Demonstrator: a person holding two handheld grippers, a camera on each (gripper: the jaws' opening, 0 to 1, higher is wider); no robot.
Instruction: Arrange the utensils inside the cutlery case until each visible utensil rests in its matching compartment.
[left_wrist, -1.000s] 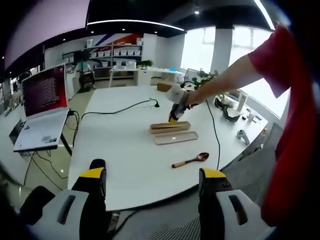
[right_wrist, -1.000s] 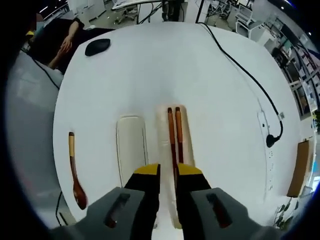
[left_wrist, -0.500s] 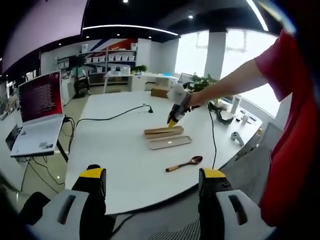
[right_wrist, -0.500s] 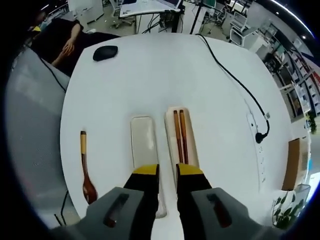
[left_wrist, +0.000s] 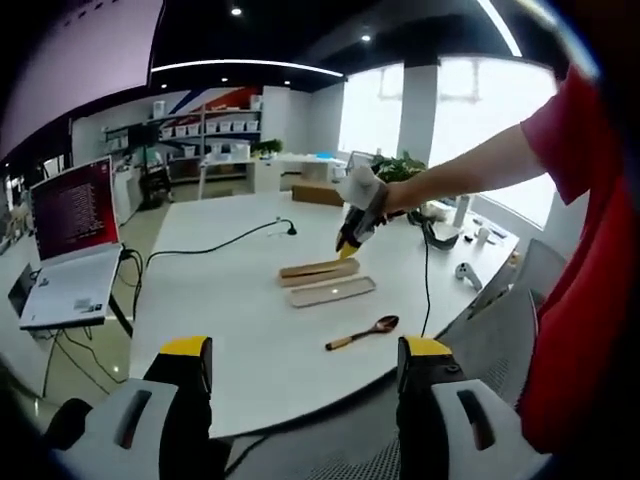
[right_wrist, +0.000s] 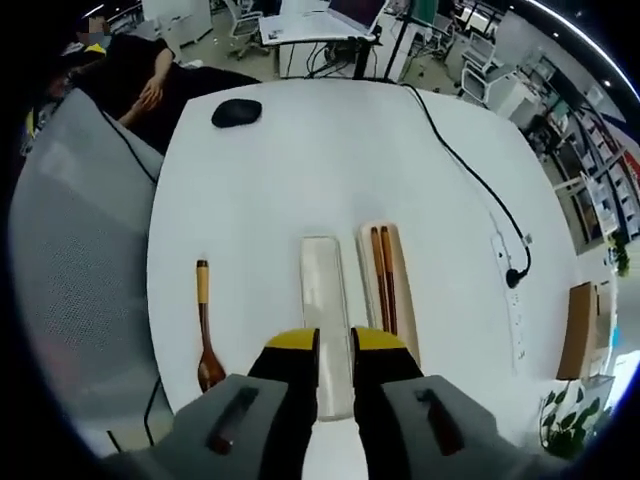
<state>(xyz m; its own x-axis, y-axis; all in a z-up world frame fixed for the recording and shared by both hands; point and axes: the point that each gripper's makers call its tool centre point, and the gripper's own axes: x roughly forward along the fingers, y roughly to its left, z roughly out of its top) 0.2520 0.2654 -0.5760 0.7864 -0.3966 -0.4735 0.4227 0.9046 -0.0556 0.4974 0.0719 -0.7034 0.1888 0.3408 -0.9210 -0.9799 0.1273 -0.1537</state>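
Looking along the left gripper (left_wrist: 300, 365), its jaws are seen wide apart and empty at the frame's bottom. At centre, the right gripper (left_wrist: 351, 232) is held above the cutlery case (left_wrist: 318, 270) on a white table (left_wrist: 230, 300), with the case lid (left_wrist: 331, 291) beside it and a wooden spoon (left_wrist: 362, 332) lower right. In the right gripper view, narrowly parted jaws hold nothing; chopsticks (right_wrist: 385, 290) lie inside the case right of centre, the spoon lower left.
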